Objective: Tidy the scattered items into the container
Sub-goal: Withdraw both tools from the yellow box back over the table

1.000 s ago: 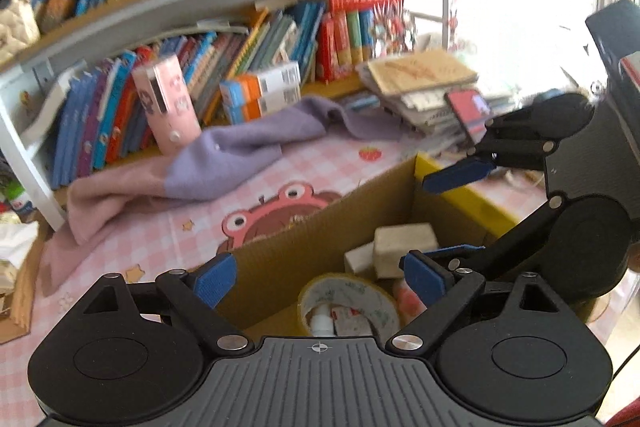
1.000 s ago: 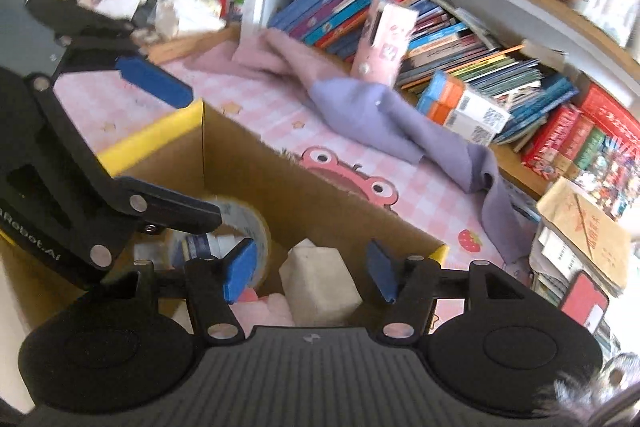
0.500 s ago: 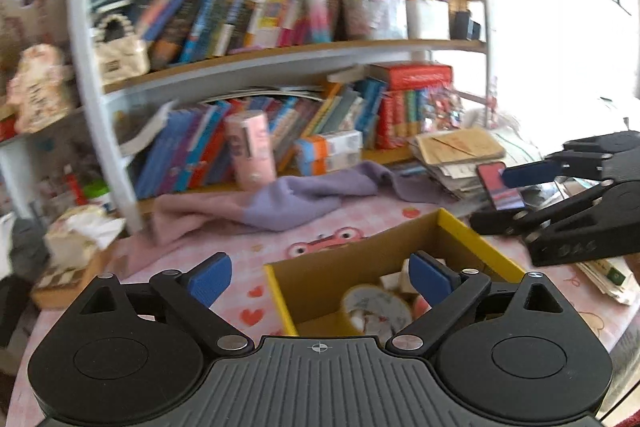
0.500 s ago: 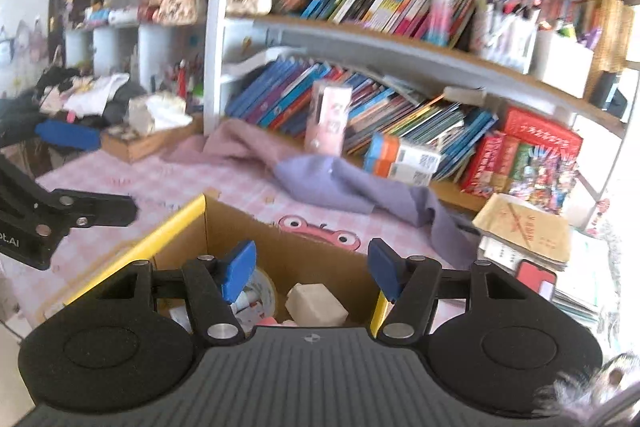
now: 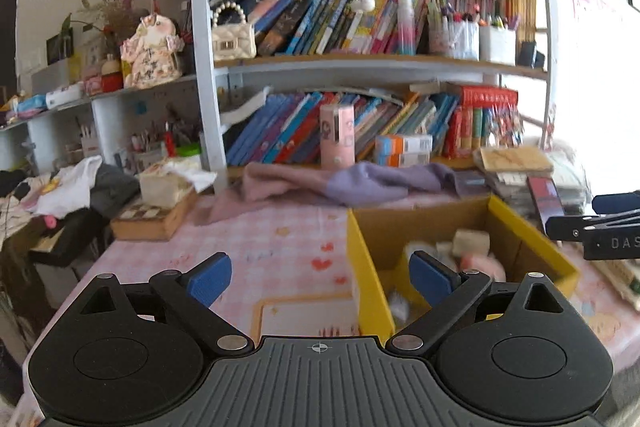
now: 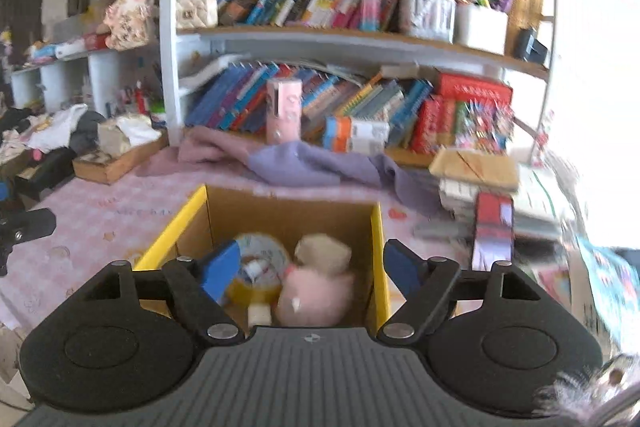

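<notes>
Hovering: right gripper [image 6: 310, 267] jaws apart, empty | cardboard box [image 6: 376, 227] below-ahead | left gripper [image 5: 320, 279] jaws apart, box right

Bright right-side window glare, motion blur, fisheye-warped edges

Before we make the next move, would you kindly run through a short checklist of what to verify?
1. Left claw open and holding nothing: ok.
2. Right claw open and holding nothing: ok.
3. Box upright, top open: ok.
4. Tape roll, pink plush toy and beige block inside the box: ok.
5. Purple cloth still lies on the table behind the box: not ok.
6. Small loose items left on the table: cannot tell, picture blurred.
</notes>
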A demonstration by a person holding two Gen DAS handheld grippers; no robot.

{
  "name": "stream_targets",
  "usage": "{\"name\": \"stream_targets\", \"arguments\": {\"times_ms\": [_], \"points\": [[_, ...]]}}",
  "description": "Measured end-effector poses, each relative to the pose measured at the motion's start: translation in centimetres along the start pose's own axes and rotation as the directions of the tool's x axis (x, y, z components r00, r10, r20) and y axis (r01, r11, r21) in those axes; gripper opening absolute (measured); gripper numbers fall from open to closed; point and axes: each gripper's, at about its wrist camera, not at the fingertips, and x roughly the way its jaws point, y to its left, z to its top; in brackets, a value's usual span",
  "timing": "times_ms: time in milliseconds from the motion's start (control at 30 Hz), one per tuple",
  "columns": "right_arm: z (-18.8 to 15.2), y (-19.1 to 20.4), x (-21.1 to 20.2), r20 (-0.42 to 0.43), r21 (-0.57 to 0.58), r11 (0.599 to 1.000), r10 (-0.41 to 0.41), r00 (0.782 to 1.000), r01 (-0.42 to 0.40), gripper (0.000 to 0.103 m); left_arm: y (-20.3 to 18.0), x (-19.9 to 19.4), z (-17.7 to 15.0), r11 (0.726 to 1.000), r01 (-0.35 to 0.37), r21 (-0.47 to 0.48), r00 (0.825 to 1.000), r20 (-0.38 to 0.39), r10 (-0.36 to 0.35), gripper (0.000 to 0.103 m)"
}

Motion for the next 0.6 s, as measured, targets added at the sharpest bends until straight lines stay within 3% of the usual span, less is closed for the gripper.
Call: {"name": "stream_targets", "arguments": {"times_ms": [233, 600], "points": [[-3.9, 3.0, -3.2, -0.061, 0.021, 1.000, -0.011, 0.998, 0.012, 0.080, 0.7, -2.8, -3.6, 0.998, 0.009, -0.059, 0.997, -0.072, -0.013, 0.100], [-8.8, 6.4, -6.7, -0.197, 0.115, 0.993, -0.006, 0.980, 0.029, 0.086, 1.5, -6.8, -7.5, 1.000, 0.000, -0.027, 0.987, -0.162, -0.004, 0.102]]}}
